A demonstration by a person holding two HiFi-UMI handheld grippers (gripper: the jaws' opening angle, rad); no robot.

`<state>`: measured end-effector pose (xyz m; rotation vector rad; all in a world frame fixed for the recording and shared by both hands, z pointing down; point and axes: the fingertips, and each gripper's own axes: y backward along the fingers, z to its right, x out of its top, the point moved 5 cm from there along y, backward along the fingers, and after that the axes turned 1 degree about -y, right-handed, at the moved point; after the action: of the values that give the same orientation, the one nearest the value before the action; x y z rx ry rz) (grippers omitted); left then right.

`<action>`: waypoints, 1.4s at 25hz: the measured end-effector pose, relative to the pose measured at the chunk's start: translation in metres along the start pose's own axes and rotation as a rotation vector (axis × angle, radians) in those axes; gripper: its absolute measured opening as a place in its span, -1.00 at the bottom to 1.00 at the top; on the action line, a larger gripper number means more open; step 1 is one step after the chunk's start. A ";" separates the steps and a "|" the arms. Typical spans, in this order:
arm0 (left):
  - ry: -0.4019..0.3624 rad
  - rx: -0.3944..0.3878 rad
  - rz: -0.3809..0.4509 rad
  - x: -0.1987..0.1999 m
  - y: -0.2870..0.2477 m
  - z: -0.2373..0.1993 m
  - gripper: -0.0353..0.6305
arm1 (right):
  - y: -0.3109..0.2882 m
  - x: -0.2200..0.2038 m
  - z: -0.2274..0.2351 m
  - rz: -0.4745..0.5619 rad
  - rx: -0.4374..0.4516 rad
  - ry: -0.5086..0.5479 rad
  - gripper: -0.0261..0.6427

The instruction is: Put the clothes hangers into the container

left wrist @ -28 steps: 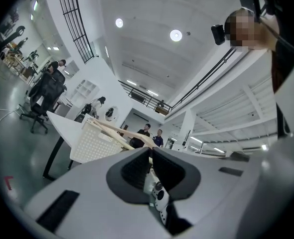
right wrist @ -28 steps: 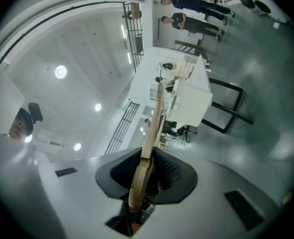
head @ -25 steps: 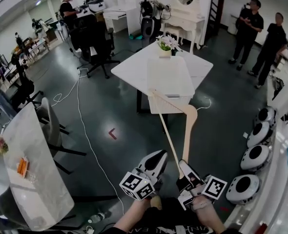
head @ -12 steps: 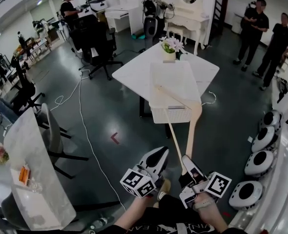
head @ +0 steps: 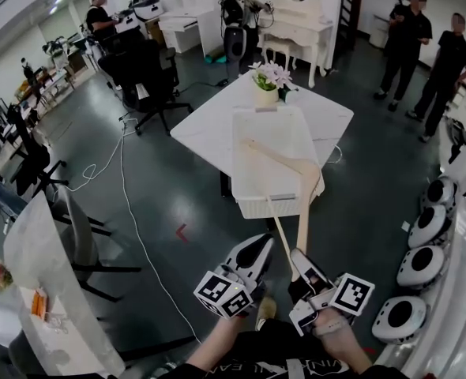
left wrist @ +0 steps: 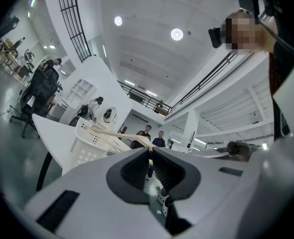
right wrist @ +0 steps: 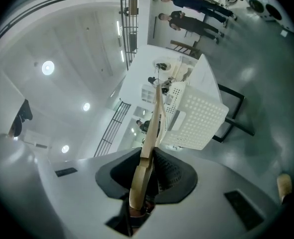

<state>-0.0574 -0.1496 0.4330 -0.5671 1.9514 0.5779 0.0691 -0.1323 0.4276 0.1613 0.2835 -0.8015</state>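
The pale wooden clothes hanger (head: 305, 204) is clamped at its near end in my right gripper (head: 300, 265). In the right gripper view the jaws are closed hard on the flat wooden arm (right wrist: 148, 148), which runs straight out between them. From there the hanger reaches away from me, and its far shoulder and thin lower bar lie above the open top of the white perforated plastic basket (head: 253, 204). I cannot tell whether the wood touches the rim.

My left gripper (head: 257, 251) hangs just beside the right one, a little apart from the hanger. Its jaws are drawn together with nothing between the pads (left wrist: 137, 168).

The basket sits at the near edge of the white tabletop (head: 201, 129). A small pot of pale flowers (head: 267, 81) stands just behind the basket, towards the far corner.

Beyond the table I see a black office chair (head: 142, 69) to the left and two people in dark clothes (head: 446, 61) at the far right.
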 end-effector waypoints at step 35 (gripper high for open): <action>0.028 0.066 -0.030 0.007 -0.052 -0.088 -0.82 | -0.086 0.073 0.036 -0.136 -0.118 0.034 -0.71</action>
<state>-0.0884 -0.2451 0.4539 -0.5647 1.9779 0.4869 0.0612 -0.2503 0.4363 0.0450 0.3755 -0.9145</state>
